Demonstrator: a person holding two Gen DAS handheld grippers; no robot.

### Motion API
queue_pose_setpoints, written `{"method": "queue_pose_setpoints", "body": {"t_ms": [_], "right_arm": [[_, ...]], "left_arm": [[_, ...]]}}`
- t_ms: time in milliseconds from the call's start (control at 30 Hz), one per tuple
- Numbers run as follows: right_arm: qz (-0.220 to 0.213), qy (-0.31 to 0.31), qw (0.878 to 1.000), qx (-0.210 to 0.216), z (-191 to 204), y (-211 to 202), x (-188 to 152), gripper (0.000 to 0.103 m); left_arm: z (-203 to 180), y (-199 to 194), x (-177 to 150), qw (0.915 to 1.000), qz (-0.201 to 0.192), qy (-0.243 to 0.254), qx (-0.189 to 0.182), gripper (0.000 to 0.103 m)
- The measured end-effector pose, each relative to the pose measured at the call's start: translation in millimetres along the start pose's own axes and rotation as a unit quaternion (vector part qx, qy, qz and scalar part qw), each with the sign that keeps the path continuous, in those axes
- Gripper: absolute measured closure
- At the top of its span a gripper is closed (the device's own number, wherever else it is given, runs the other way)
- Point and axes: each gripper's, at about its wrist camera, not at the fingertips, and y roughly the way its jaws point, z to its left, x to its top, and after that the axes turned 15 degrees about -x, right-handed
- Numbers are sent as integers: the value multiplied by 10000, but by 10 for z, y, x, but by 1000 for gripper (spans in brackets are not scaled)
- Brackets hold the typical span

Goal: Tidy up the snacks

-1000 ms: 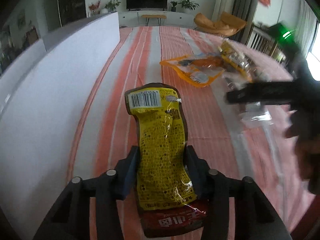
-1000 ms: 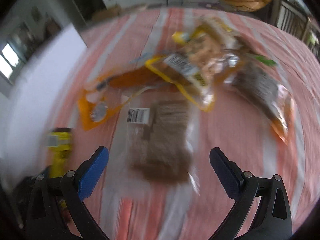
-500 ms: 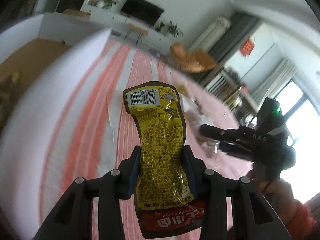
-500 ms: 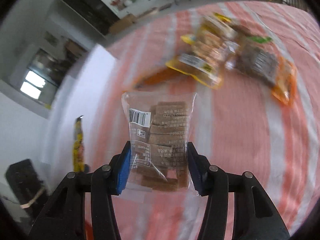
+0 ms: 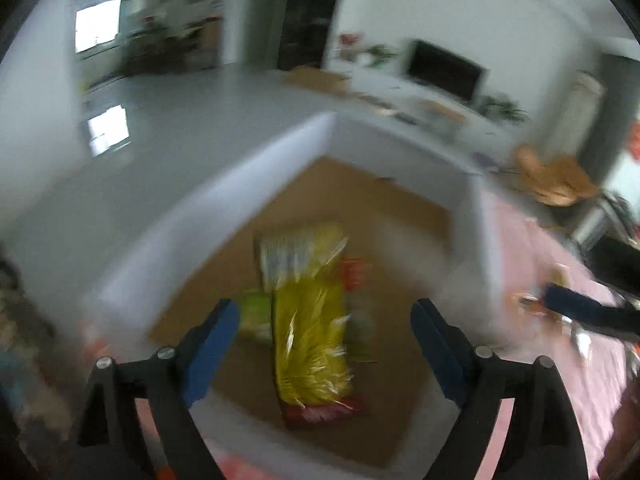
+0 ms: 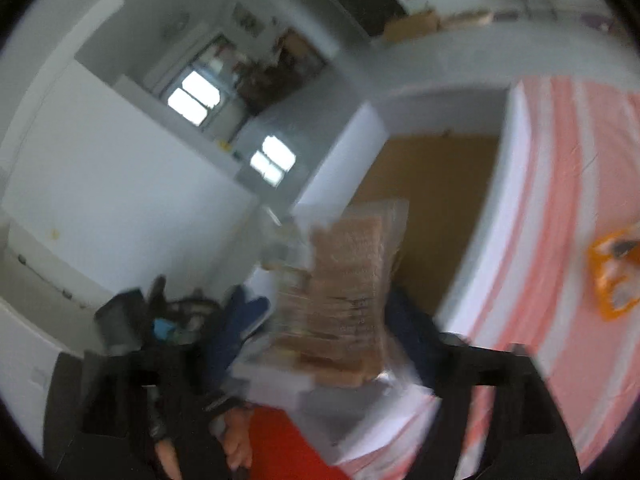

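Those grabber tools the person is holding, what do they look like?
Each one is a black plastic frame ending in two fingers. The left gripper has blue pads and silver screws on its arms. The right gripper looks alike, though blurred. A red sleeve shows below it.

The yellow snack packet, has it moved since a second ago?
Yes. The yellow snack packet has left the fingers over the striped cloth and now lies inside the white box.
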Motion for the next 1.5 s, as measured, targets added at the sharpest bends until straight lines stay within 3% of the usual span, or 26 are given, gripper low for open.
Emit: {"method": "queue_pose_setpoints", "body": {"t_ms": [133,267,367,400,467,567,700,800,1000,1133,1233,1500], "right_arm": [[-162,140,9997,-89,-187,-120,-146,11],[-838,-297,9863,-1391,-738,-457,-504,8],[-1112,-580,9529,-2760,-1381,-553,-991,8],[-1101,-569,9361,-3290,-1670,-594,-1191,8],[-1035,-466,9150,-3873,-2139,-728,-1473,8],[-1021,-216,8913,-4412,-2570,-1020,-1742,8],[-932,219,8659,-4911,-3006,-1259,-1850,8],[-798,559,8642,-4937,-3216,-1388,-1903,8],[-919,878,8657,-4842,-3385,-1443,-1944,8],[-907,1070,8691,-4743,-3468,-1429,-1939,6],[-904,1063,8663,-4797,-3427,-1347,-1911,6],[-937,1225,8601,-4862,-3433,-1360,-1938,6]], "left_arm": [[25,-122,-73,9993,-309,-169,-90,15],[-464,-135,-174,9958,-315,0,-865,15],[-984,-141,-309,9877,-178,377,-1506,11],[-1207,-102,-375,9835,-60,590,-1707,6],[-1639,63,-528,9743,221,968,-2022,0],[-2255,564,-881,9566,931,1486,-2327,0],[-2622,1252,-1337,9469,1389,2057,-2045,0],[-2757,1684,-1490,9482,1438,2285,-1672,0],[-2673,2011,-1621,9596,1368,2028,-1391,1],[-2671,2020,-1676,9554,1391,2264,-1287,0],[-2701,2021,-1702,9534,1435,2407,-1115,0],[-2695,2034,-1699,9534,1436,2413,-1101,0]]}}
